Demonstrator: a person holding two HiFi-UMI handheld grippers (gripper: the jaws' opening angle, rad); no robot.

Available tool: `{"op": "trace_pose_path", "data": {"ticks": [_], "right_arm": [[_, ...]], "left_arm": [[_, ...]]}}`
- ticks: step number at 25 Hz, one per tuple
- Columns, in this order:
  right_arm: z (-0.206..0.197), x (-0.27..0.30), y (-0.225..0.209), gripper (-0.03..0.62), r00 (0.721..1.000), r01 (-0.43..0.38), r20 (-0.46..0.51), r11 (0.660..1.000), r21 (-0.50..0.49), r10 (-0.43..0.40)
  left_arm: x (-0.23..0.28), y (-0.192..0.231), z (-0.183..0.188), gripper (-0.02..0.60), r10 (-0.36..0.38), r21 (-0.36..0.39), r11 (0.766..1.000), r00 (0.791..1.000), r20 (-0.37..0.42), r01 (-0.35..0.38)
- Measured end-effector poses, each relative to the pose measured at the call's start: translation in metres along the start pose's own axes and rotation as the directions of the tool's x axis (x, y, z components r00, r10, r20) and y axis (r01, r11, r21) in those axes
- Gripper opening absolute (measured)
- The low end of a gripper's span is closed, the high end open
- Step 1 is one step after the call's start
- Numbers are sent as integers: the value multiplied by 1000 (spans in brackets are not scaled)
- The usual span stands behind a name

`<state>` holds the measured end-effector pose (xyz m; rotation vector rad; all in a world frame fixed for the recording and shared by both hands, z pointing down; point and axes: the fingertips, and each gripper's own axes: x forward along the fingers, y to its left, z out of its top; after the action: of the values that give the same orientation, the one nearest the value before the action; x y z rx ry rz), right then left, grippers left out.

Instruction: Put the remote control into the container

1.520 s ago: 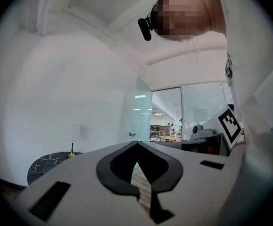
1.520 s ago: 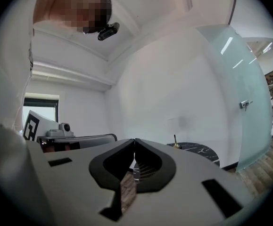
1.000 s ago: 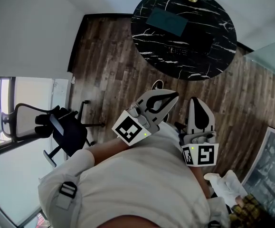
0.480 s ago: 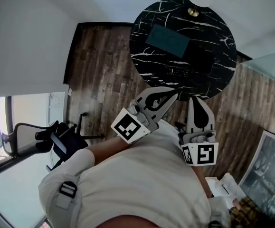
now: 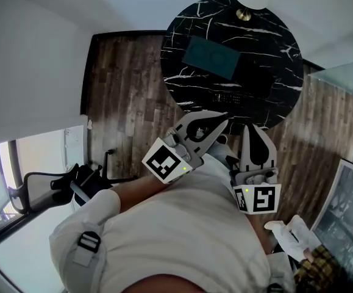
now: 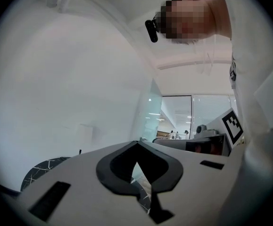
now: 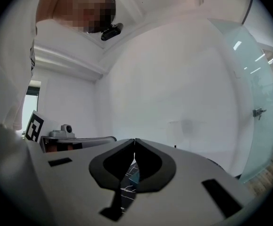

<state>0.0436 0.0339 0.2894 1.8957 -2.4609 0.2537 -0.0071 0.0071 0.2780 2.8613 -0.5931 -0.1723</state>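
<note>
Left tongs (image 5: 224, 117), right tongs (image 5: 252, 127) closed; head view alone shows remote control (image 5: 228, 96).

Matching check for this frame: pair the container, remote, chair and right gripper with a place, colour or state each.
Things:
1. container
2. remote
3. chair
4. right gripper

Descriptions:
A. shut, nothing between its fingers
B. teal
C. on the floor
D. dark, on the table, nearer the person

Pairs: 1-B; 2-D; 3-C; 4-A
</note>
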Motion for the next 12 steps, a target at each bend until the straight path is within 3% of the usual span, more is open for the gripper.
{"op": "trace_pose_path", "data": {"ticks": [5, 12], "right_arm": [[4, -3, -18, 9, 1000, -5, 2, 999, -34, 5], [18, -5, -45, 9, 999, -37, 17, 997, -70, 38]], "left_arm": [[16, -2, -7, 2, 11, 10, 1000, 1000, -21, -11], [45, -12, 5, 2, 30, 32, 999, 1000, 8, -30]]}}
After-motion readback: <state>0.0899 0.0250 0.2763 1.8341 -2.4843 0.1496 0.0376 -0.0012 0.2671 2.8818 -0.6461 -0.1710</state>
